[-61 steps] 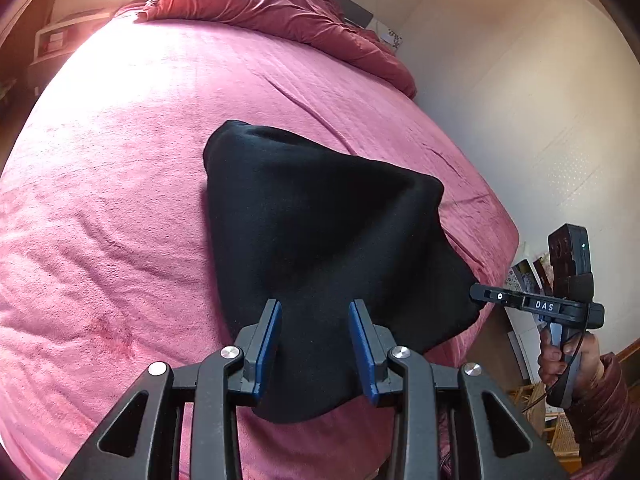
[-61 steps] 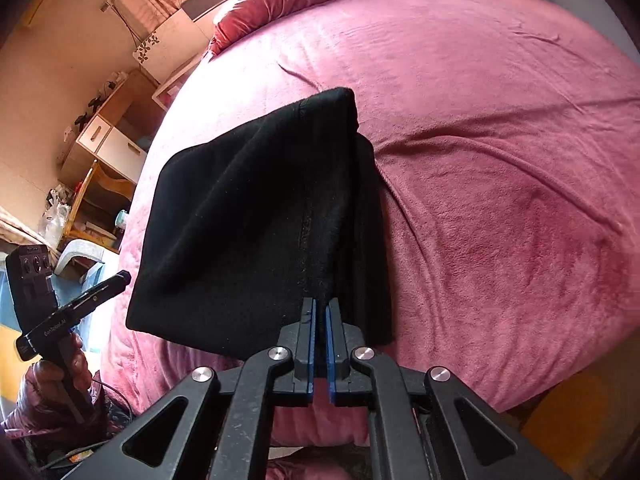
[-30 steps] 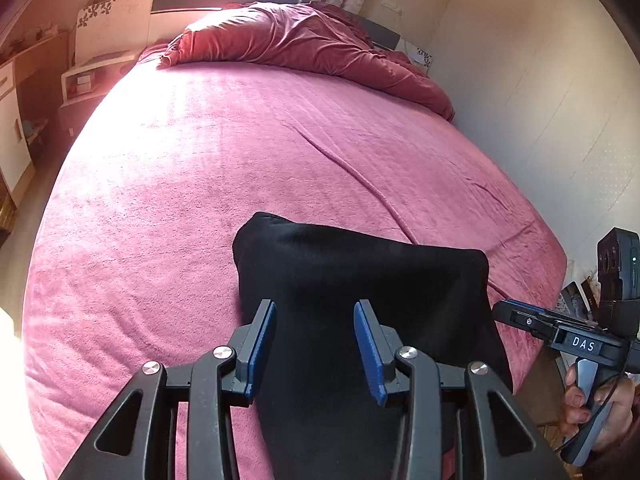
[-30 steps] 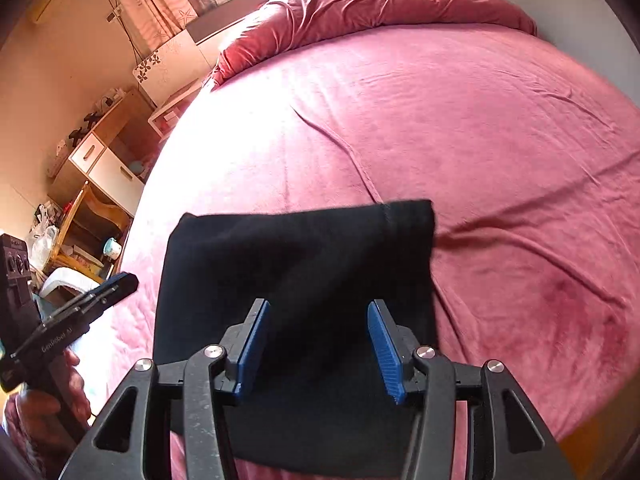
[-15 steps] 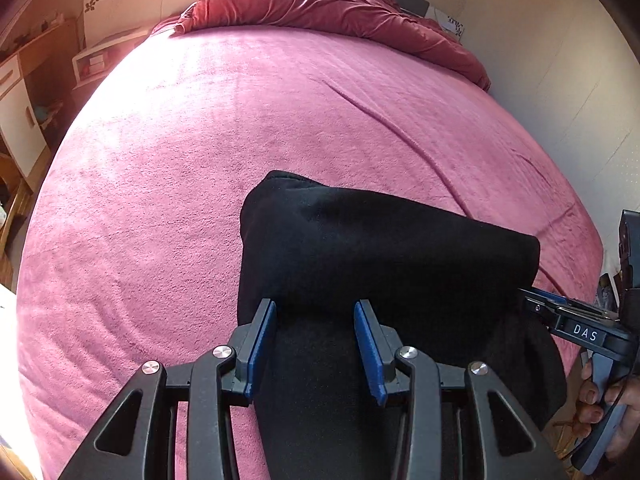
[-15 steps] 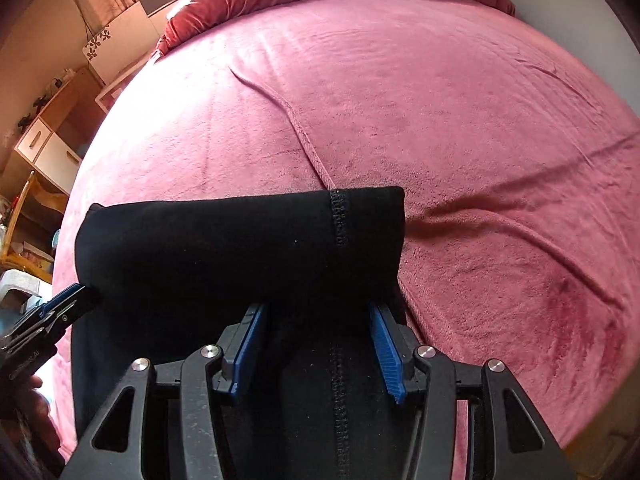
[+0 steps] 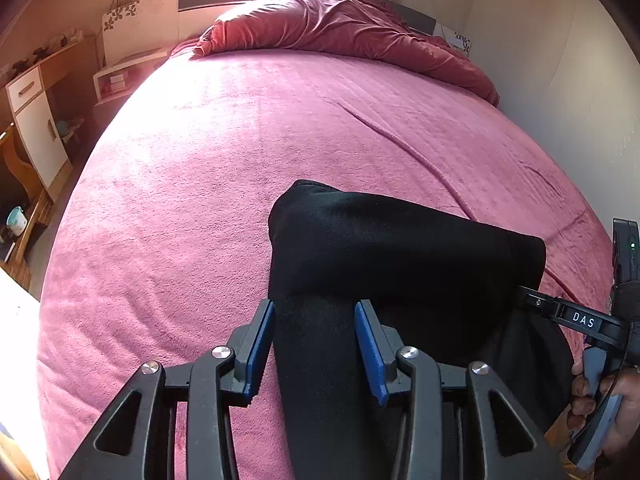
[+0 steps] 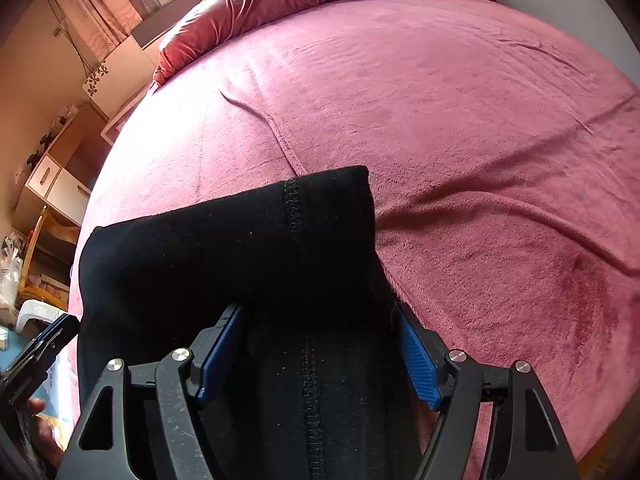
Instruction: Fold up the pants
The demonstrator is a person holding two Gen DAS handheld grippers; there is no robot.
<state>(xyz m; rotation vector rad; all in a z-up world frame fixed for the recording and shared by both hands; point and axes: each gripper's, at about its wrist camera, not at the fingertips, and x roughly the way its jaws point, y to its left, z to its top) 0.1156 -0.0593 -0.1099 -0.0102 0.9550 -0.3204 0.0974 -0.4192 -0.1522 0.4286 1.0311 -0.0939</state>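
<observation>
The black pants [image 7: 400, 264] lie folded into a thick bundle at the near edge of the bed [image 7: 240, 160], on its pink blanket, with a rumpled red duvet [image 7: 340, 28] at the far end. The left hand-held gripper [image 7: 314, 346] hangs over the bundle's left part, jaws moderately apart, pads clear of the cloth. The right hand-held gripper [image 8: 320, 350] is opening wide over the seam, pants between its jaws but not pinched.
</observation>
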